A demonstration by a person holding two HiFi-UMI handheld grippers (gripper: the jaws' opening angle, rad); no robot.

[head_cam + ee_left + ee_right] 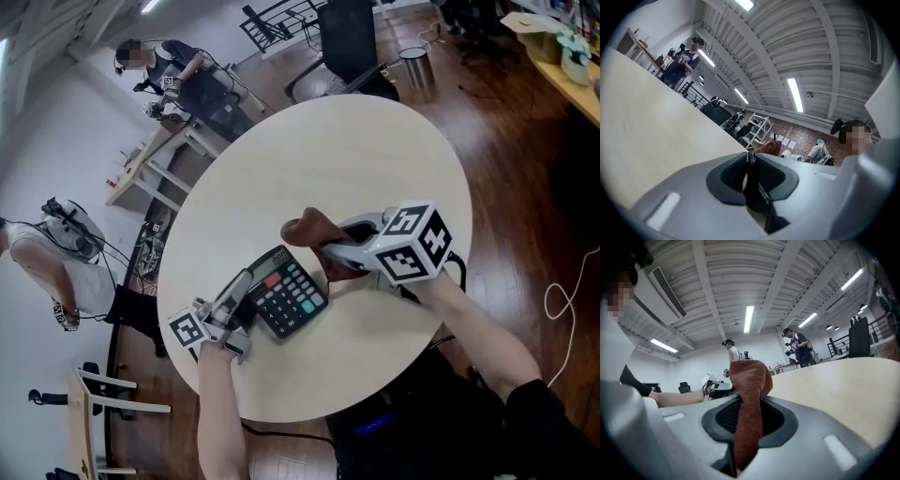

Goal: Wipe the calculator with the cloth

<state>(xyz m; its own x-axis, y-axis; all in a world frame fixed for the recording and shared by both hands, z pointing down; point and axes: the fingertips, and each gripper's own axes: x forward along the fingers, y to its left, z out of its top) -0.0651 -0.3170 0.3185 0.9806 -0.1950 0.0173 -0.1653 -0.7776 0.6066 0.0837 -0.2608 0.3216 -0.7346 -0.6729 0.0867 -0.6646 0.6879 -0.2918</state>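
Note:
A black calculator (292,292) with coloured keys lies on the round pale table (328,150), near its front left edge. My left gripper (242,300) is shut on the calculator's left edge, and the left gripper view shows that dark thin edge (752,190) pinched between the pads. My right gripper (330,248) is shut on a brown cloth (307,230), which hangs bunched just above the calculator's far right corner. In the right gripper view the cloth (749,399) runs up between the pads and folds over at the top. I cannot tell whether cloth and calculator touch.
A black office chair (347,42) and a metal bin (414,64) stand beyond the table. One person (52,267) stands at the left, another (167,66) by a desk at the back. A white cable (562,300) lies on the wood floor at the right.

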